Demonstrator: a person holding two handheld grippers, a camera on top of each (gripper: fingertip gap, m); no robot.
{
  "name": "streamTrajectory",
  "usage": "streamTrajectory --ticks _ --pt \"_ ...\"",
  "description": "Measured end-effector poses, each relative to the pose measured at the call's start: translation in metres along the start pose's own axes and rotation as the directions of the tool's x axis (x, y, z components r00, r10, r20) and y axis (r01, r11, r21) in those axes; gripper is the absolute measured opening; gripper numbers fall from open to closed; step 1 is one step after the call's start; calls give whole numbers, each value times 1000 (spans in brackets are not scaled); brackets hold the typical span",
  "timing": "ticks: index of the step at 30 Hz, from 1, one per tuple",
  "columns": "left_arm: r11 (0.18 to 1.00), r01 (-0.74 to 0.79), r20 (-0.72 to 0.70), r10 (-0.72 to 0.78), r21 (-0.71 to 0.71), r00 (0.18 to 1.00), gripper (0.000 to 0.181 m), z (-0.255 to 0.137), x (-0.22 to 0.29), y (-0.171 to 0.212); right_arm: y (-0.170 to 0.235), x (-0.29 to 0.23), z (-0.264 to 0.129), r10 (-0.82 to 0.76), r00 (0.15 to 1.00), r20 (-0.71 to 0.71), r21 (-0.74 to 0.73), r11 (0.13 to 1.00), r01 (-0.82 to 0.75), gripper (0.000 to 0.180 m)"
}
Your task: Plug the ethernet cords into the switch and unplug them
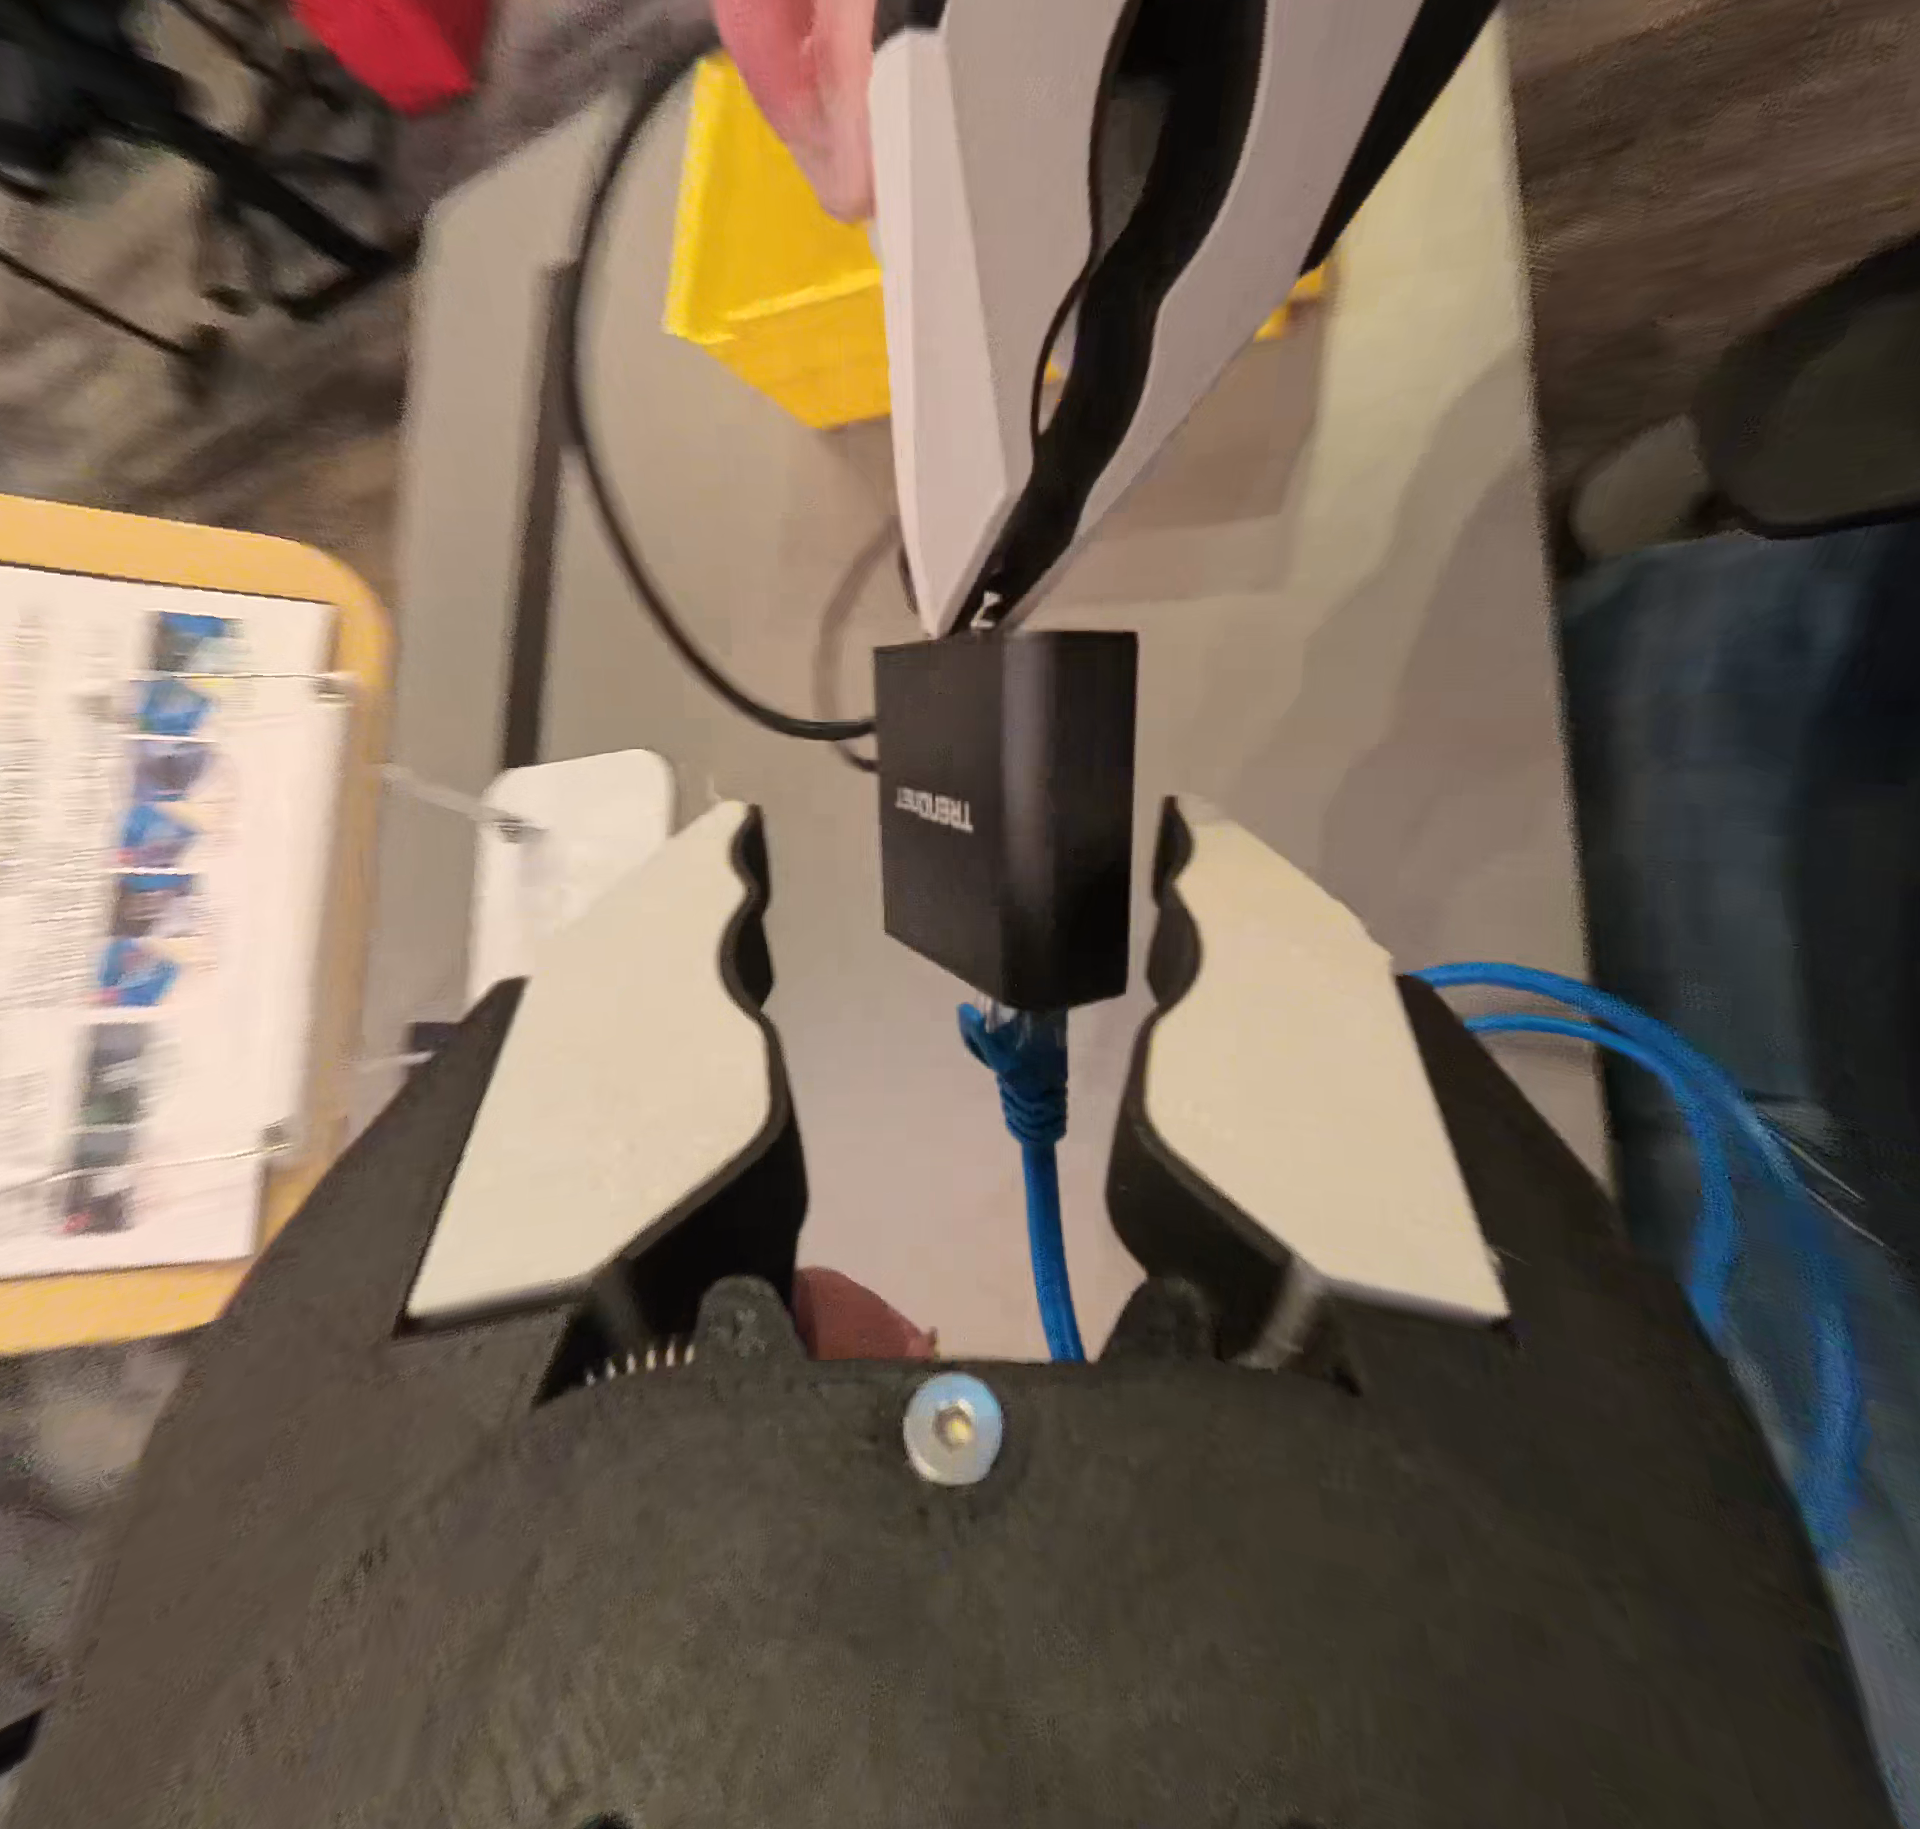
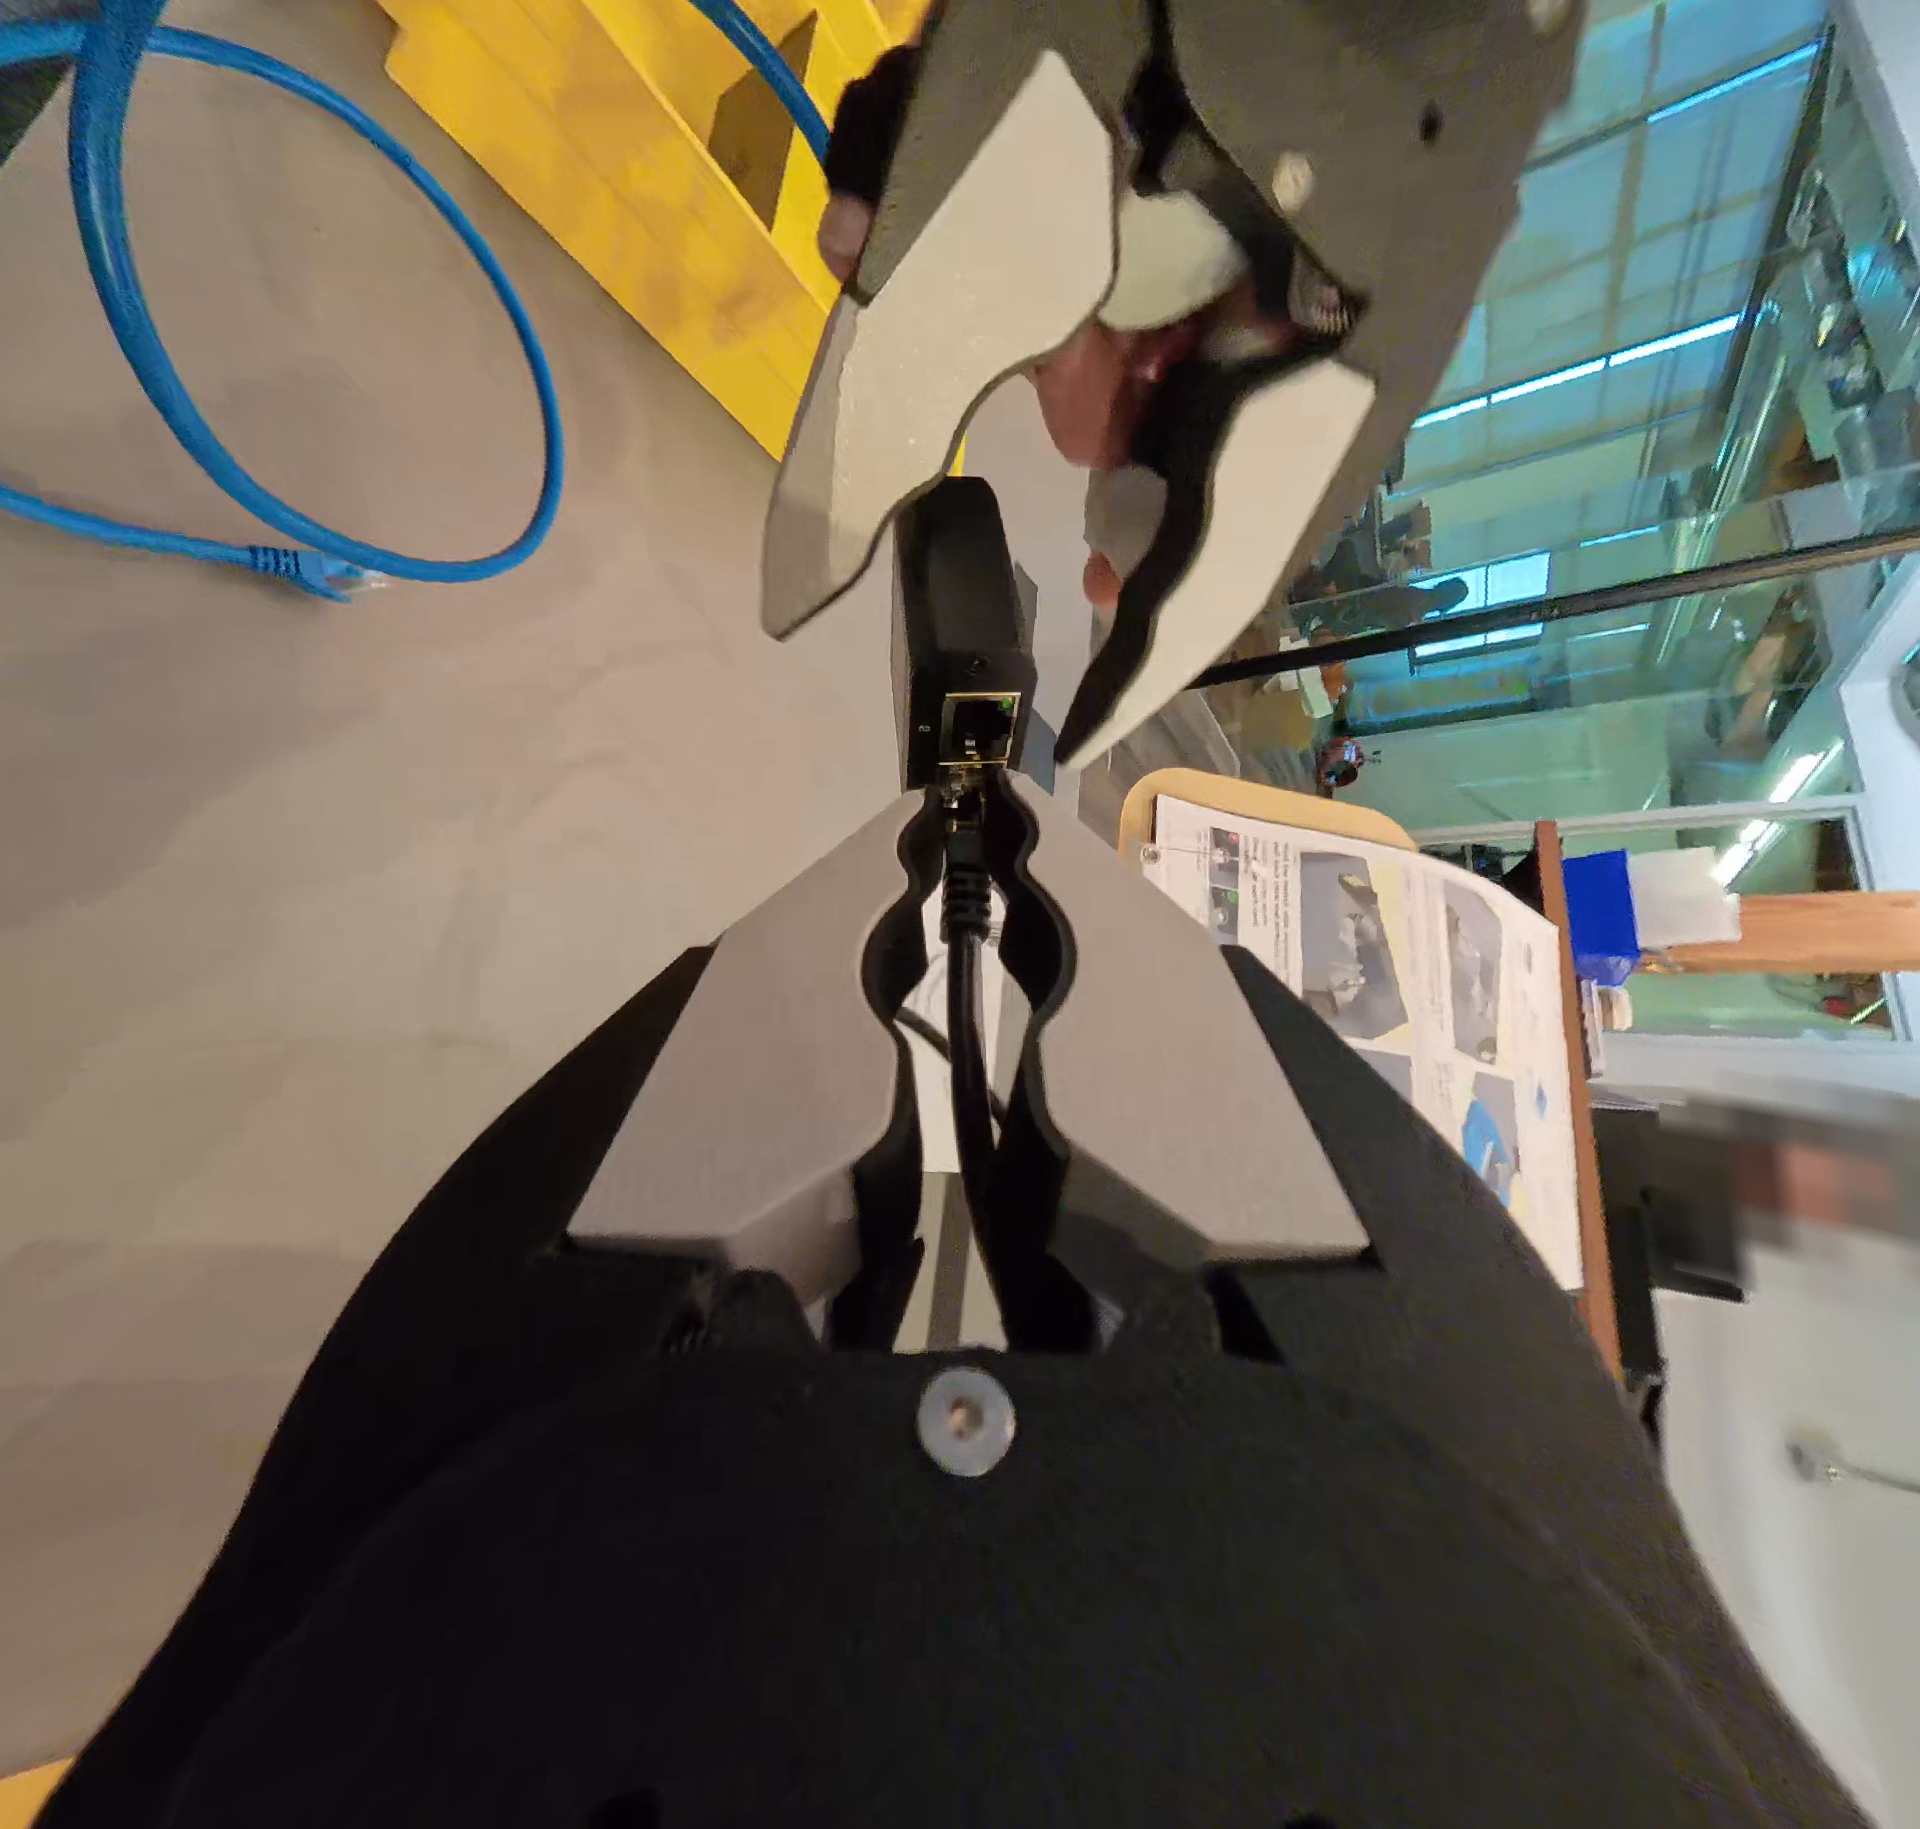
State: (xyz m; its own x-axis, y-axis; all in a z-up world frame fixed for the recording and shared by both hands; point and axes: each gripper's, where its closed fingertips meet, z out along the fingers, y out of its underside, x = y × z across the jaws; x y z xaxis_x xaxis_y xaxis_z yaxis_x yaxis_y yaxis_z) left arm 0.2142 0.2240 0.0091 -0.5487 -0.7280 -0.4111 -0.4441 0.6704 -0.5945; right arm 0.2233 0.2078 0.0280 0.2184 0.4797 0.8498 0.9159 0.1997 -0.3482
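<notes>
1. The left gripper (image 1: 961,906) is standing with its jaws spread wide, one finger on either side of the small black switch (image 1: 1003,813) and touching neither face of it.
2. The switch is hanging above the grey table (image 1: 1403,636), and a blue cord (image 1: 1039,1135) is sitting plugged into its near end and running back between the left fingers.
3. The right gripper (image 2: 966,813) is clamping its fingers tight around the plug of a black cord (image 2: 971,1000), right at the mouth of a port on the switch's opposite end.
4. Whether that black plug is fully seated or partly out cannot be told from either view.
5. A second blue cord (image 2: 312,325) is lying loose in a loop on the table beside a yellow bin (image 2: 623,169), its plug free.
6. Judging by this, the task is partway along: one blue cord is in, the black one is being worked at its port, and the loose cord is waiting.
7. Unplugging everything appears to remain.
</notes>
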Motion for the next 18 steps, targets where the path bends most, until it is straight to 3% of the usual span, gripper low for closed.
streamTrajectory --ticks 3,7,9,18 --pt "998 54 -231 -62 -40 971 84 9 17 5 -10 -4 3 -54 999 -4 10 998 54 3" --pt "994 73 -435 -102 -85 894 73 22 43 12 -15 -9 2 -104 995 3 14 995 104 4" --pt "992 87 -466 -119 -89 877 72 22 46 11 -14 -13 2 -82 997 9 28 996 82 4" --pt "971 162 -365 -217 -176 905 61 34 36 13 8 -17 6 -94 995 18 -99 991 95 14"
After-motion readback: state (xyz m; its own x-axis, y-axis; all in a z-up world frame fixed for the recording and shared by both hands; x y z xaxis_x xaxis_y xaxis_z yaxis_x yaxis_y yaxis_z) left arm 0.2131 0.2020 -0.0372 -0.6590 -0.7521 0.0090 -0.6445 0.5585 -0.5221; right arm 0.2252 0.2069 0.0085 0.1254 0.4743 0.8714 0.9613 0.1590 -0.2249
